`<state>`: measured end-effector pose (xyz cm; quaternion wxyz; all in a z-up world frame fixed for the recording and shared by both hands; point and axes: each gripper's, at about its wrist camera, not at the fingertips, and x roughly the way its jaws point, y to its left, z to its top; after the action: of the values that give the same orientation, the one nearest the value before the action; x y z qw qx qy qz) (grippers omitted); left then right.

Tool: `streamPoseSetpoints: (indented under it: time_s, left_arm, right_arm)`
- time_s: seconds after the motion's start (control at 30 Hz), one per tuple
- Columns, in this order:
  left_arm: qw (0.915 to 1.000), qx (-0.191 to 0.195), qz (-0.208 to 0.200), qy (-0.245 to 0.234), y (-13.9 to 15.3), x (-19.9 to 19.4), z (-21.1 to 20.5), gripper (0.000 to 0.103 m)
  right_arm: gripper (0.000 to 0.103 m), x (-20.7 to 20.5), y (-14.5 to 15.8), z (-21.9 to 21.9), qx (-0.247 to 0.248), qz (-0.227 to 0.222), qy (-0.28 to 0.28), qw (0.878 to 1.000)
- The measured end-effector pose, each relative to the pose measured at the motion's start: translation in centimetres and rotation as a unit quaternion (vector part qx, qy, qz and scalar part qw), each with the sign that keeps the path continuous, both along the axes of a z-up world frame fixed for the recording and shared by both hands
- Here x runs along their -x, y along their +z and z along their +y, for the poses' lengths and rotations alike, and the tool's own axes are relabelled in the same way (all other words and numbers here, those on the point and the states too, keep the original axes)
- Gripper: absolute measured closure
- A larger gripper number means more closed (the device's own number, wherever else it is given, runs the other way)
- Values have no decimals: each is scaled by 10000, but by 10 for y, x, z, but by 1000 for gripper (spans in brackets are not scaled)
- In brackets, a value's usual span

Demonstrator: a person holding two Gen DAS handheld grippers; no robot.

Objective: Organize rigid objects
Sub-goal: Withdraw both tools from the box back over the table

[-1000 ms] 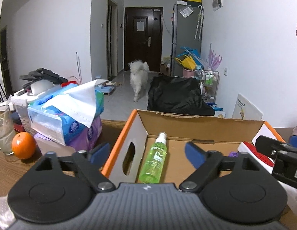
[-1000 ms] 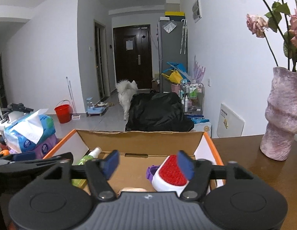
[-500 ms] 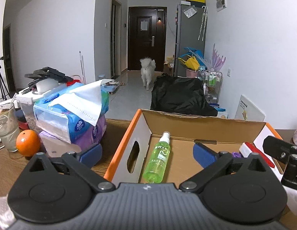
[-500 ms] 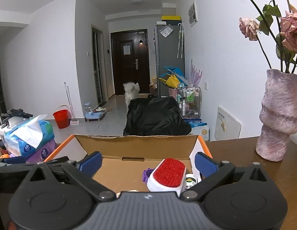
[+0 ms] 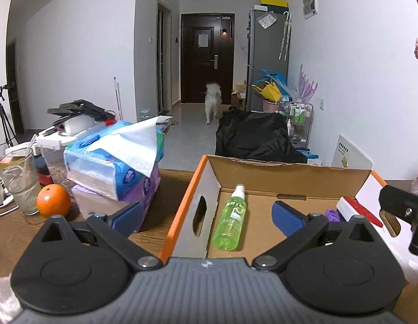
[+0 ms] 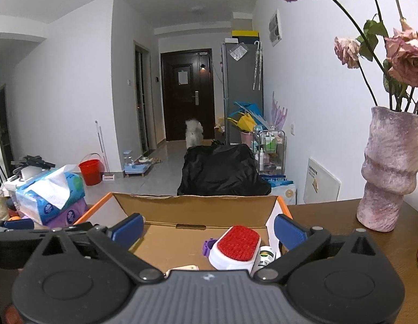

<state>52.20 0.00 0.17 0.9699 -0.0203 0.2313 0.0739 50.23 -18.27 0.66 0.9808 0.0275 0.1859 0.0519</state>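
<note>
Both tools gape, released: left tool [image 5: 207, 216] and right tool [image 6: 207, 228] grip nothing. Green spray bottle [image 5: 230, 220] lies inside the cardboard box [image 5: 290, 171] on the counter [image 6: 330, 216]; red-topped brush [image 6: 236, 245] lies right.

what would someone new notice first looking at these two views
Probably the open cardboard box in the middle of the wooden table, with a green spray bottle lying along its left side and a red-topped brush at its right. Next, the pink vase of wilted roses on the table's right, and the white dog by the dark door.
</note>
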Motion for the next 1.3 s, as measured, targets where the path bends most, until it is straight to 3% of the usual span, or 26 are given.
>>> streamPoseSetpoints:
  time_s: [0.67, 1.3]
  left_arm:
    - [9999, -6, 21, 115, 2, 53, 22, 0]
    - [9997, -46, 95, 227, -1, 121, 51, 0]
  right_arm:
    - [0, 55, 0, 8, 158, -92, 217, 9996]
    - [0, 107, -14, 27, 230, 229, 397, 9987]
